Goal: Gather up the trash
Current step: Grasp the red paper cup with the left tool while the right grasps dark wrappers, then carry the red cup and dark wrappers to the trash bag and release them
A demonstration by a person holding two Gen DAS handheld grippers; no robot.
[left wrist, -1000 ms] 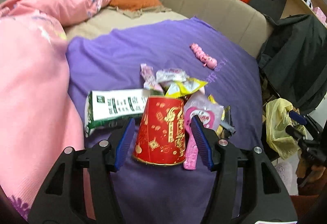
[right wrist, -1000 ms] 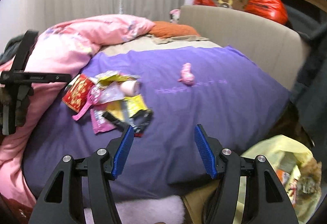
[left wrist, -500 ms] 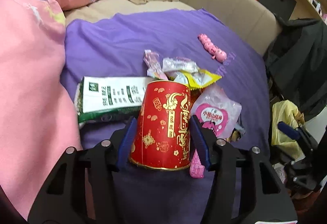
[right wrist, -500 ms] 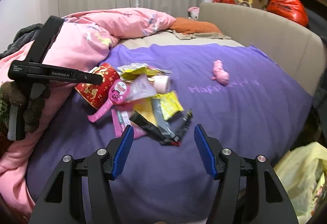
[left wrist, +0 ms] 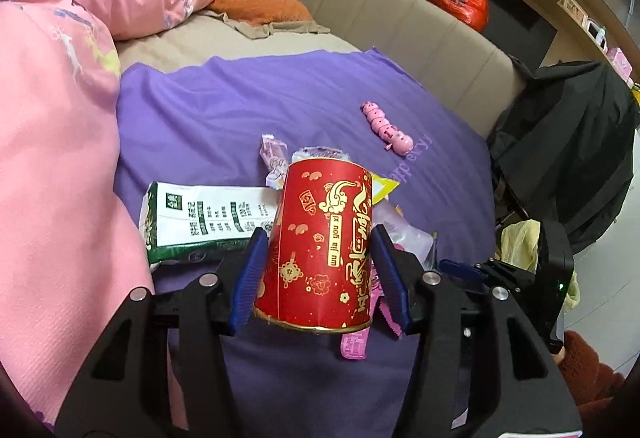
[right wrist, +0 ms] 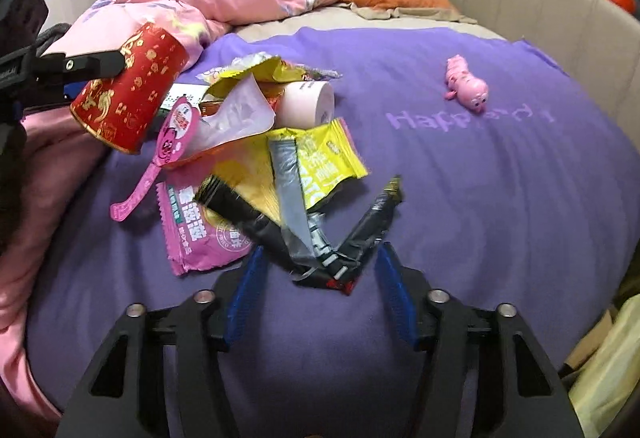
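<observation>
Left gripper (left wrist: 320, 270) jaws clamp red paper cup (left wrist: 324, 246); right gripper (right wrist: 320, 290) jaws apart, just closing, black wrapper (right wrist: 348, 250) between, untouched.

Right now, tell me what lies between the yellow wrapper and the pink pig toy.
Only bare purple blanket between the yellow wrapper and the pig toy, in the right wrist view.

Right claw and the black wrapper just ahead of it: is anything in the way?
Nothing visible. The right claw, jaws just narrowed but not touching anything, faces the black wrapper over bare purple blanket. The pink packet lies off to its left, and the red cup is held clear.
</observation>
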